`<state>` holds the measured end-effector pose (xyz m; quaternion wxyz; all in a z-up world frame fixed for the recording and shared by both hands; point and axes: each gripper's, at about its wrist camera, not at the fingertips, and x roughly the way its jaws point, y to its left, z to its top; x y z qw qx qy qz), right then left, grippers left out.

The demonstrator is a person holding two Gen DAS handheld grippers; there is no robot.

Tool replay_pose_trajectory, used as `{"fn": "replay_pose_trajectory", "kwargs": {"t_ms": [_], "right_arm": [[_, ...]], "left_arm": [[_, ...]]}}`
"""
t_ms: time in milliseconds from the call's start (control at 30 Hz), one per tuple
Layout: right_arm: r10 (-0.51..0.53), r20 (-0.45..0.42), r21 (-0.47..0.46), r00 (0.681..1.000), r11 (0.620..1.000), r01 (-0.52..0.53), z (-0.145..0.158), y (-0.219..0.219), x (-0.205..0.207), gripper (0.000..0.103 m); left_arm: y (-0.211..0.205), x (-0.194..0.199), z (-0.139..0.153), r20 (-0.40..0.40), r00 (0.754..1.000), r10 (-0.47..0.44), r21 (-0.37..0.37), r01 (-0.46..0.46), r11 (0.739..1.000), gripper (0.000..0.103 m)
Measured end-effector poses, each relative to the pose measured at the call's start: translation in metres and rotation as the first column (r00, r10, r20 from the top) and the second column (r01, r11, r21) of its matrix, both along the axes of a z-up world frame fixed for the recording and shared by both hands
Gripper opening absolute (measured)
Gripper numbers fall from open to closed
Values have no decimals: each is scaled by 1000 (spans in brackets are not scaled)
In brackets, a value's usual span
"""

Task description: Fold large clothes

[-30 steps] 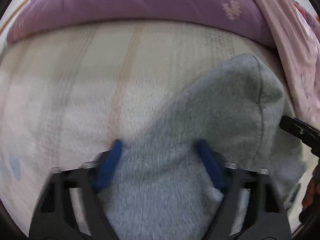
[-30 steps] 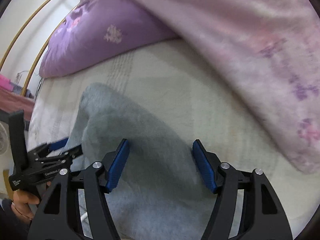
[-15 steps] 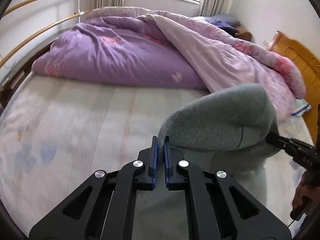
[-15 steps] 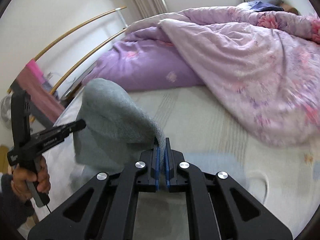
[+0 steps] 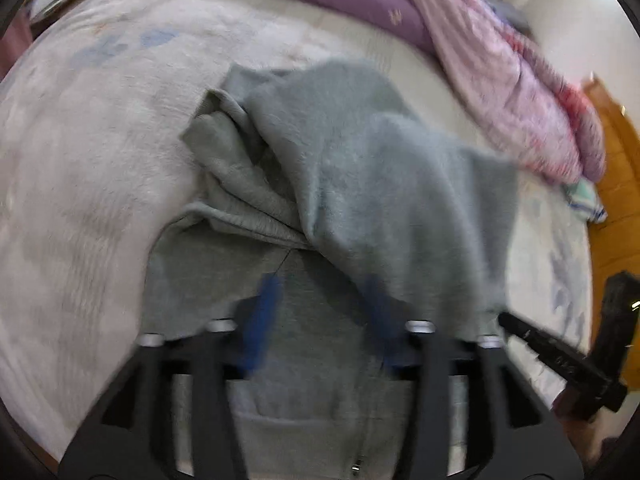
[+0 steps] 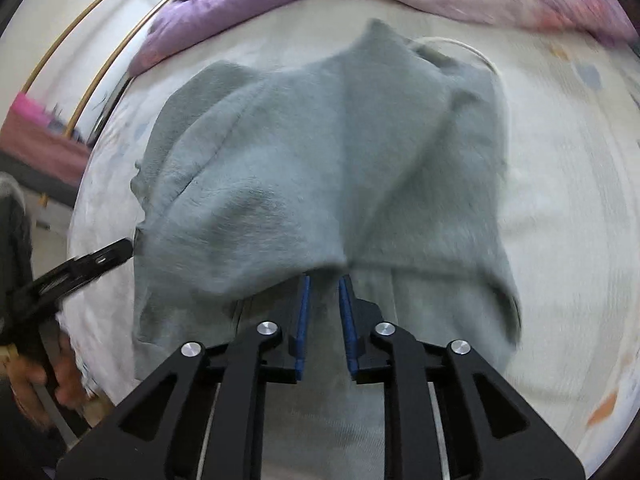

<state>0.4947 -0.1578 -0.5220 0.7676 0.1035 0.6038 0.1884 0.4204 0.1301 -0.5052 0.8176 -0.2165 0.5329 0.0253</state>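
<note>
A grey fleece zip hoodie [image 5: 360,168] lies on the bed, its far half folded toward me over the near half; it also shows in the right wrist view [image 6: 320,168]. My left gripper [image 5: 324,304] is open just above the folded edge, its blue pads blurred. My right gripper [image 6: 324,312] has its jaws slightly apart at the folded hem, with nothing clamped between them. Each gripper shows at the edge of the other view: the right one [image 5: 560,356] and the left one [image 6: 80,264].
The cream bedsheet [image 5: 100,160] surrounds the hoodie. A purple and pink duvet [image 5: 500,64] is bunched along the far side. A wooden bed frame [image 5: 616,184] stands at the right. A white cord [image 6: 460,46] lies by the hoodie's far edge.
Both grippers were shut on the lifted hoodie edge half a second ago. They have brought it down toward me and opened, the left wide and the right slightly. The fabric now rests folded.
</note>
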Motion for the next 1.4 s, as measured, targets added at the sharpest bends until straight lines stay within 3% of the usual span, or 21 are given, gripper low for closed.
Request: {"fn": "replay_pose_trajectory", "kwargs": {"t_ms": [200,300,367,467,500,533,667,733,833,900,967,1067,1233,1300,1400], "right_arm": [[-104,34,129,994,987,99,36,2,3,18],[-120,51,186,991,977,109,33,24,23,18],[-121,-6,212,993,970,120,8,42,39,18],[-121,-164,132,979,981,144,-45,59,40,15],[-136,-259,100,956,981,167,-75,61,30,12],[-157,-283,113,946,974,196,-87,59,24,1],[-165,-253,126,953,971,202,-91,59,13,0],[-160,-256,135,953,971,199,-83,62,18,6],[-171,-208,174,963,962,209,-53,56,33,9],[-208,-142,203,968,951,235,-25,40,52,16],[-270,-103,202,957,937,286,-6,26,74,40],[-361,-80,206,929,906,370,5,6,118,49],[-499,-134,208,856,830,517,-14,-21,182,49],[-520,-189,209,833,808,551,-34,-29,203,50],[-520,-247,174,817,806,566,-55,-24,225,53]], "left_arm": [[-27,19,19,67,997,-37,-40,40,998,63],[-51,48,-8,-11,996,-85,7,85,996,63],[-64,55,-38,-92,989,-115,21,118,993,62],[-70,49,-83,-250,960,-125,30,136,990,62],[-67,43,-91,-264,958,-112,13,120,993,61],[-66,39,-94,-262,957,-121,19,130,991,61],[-65,35,-89,-245,956,-161,2,167,986,61],[-53,38,-78,-236,963,-134,-55,124,991,62],[-33,44,-45,-152,983,-100,-106,84,991,63],[-18,56,-26,-105,992,-69,-93,59,994,71],[-3,76,-7,-56,998,-29,-71,25,997,72],[14,123,5,-36,999,11,-32,-12,999,74],[33,203,-2,-71,990,126,-12,-127,992,79],[27,232,-9,-66,990,125,-30,-127,991,82],[12,256,-37,-129,987,93,-25,-97,995,82]]}}
